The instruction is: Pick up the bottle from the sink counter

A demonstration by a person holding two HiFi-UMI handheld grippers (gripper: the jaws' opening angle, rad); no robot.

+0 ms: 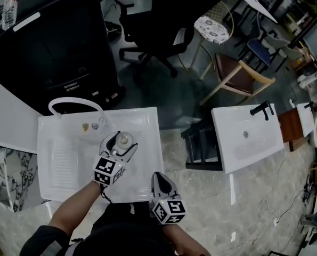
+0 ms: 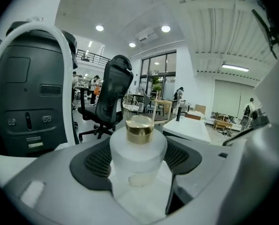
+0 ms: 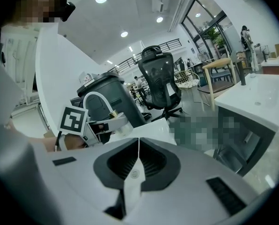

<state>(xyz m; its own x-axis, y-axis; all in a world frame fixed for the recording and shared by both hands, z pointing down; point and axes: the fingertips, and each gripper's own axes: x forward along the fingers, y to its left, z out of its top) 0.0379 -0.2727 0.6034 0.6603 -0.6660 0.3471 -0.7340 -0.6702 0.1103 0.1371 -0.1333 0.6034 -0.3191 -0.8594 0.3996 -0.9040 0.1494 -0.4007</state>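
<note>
A frosted white bottle (image 2: 138,159) with a gold cap (image 2: 139,128) stands upright between my left gripper's jaws, which press on its sides. In the head view the bottle (image 1: 124,140) shows from above, held over the white sink counter (image 1: 67,159) near its back middle by my left gripper (image 1: 121,145). My right gripper (image 1: 162,184) hovers at the counter's front right corner with its jaws together and nothing in them. The right gripper view shows these jaws (image 3: 138,146) pressed flat, and beyond them the left gripper (image 3: 112,124) with the bottle.
A white curved faucet (image 1: 75,104) rises at the counter's back edge, with a ribbed drain board (image 1: 61,161) at the left. A dark bin (image 1: 51,47) and a black office chair (image 1: 153,20) stand behind. A second white basin unit (image 1: 246,135) is to the right.
</note>
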